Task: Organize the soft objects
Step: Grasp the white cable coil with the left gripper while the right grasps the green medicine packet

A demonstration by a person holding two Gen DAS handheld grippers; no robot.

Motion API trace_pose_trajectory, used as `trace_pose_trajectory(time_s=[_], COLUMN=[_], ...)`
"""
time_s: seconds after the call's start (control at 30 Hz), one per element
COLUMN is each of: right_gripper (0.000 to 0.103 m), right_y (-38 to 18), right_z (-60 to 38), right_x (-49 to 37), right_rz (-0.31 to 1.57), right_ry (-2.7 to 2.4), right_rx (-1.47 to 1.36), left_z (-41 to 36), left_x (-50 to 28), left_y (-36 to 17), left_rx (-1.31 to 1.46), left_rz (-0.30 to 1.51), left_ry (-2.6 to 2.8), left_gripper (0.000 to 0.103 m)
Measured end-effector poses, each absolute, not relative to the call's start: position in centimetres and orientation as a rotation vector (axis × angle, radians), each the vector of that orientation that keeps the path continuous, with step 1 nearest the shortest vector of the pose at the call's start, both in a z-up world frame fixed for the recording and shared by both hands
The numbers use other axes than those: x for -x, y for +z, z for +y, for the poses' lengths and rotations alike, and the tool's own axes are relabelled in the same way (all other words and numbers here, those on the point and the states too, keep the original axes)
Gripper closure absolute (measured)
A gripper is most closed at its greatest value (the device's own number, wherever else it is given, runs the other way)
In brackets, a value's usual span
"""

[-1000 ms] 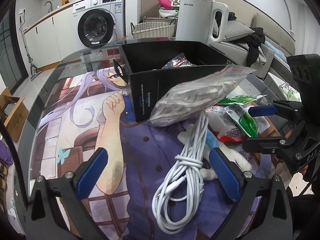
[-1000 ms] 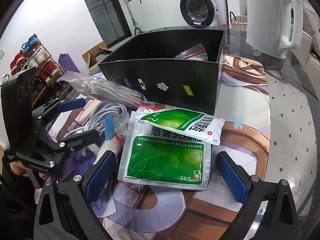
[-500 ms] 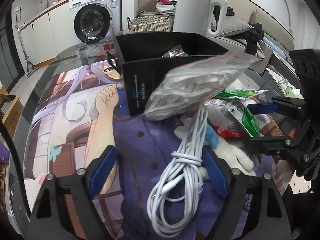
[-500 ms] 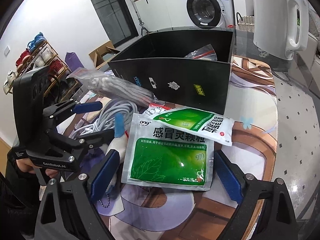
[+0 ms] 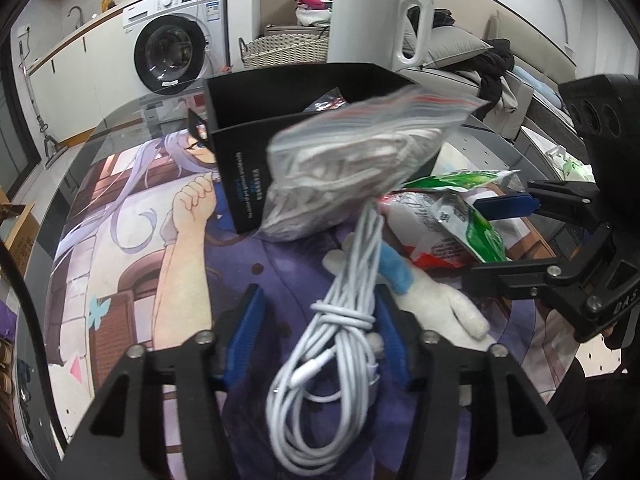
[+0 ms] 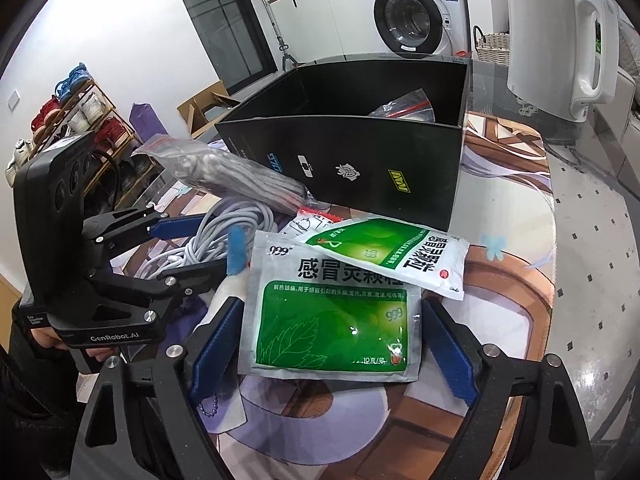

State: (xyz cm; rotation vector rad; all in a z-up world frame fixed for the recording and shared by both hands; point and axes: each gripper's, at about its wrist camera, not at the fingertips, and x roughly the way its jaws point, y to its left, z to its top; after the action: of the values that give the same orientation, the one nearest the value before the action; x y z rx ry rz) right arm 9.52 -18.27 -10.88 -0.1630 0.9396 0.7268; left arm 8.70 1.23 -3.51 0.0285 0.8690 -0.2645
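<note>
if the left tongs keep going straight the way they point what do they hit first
Most likely the coiled white cable, already lying between the left tongs. Beyond it comes the clear bag of cords, then the black box; depth is hard to judge.

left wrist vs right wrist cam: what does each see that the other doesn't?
Left wrist only: white plush toy beside the cable, clothes piled on the sofa. Right wrist only: shoe rack, the large green sachet face-on between the open right gripper. Both: black box, white cable bundle inside the closing left gripper, clear bag of cables, kettle, washing machine.
</note>
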Motion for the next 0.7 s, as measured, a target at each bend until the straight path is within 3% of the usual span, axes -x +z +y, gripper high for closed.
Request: trace_pose_trajectory(time_s=[0.07, 0.7], right_gripper=[0.018, 0.053], right_y=[-10.9, -10.9], right_z=[-18.3, -18.1], right_x=[-9.5, -8.5], right_rz=[0.938, 0.900], right_ry=[0.722, 0.725], right_rx=[0.165, 0.231], left_z=[0.9, 0.9], left_x=[-8.5, -8.2], left_y=[-3.4, -3.3], left_rx=[-0.037, -0.006], left_rz=[0.867, 0.864], left_ry=[-0.278, -0.294], left_gripper=[0.065, 0.072])
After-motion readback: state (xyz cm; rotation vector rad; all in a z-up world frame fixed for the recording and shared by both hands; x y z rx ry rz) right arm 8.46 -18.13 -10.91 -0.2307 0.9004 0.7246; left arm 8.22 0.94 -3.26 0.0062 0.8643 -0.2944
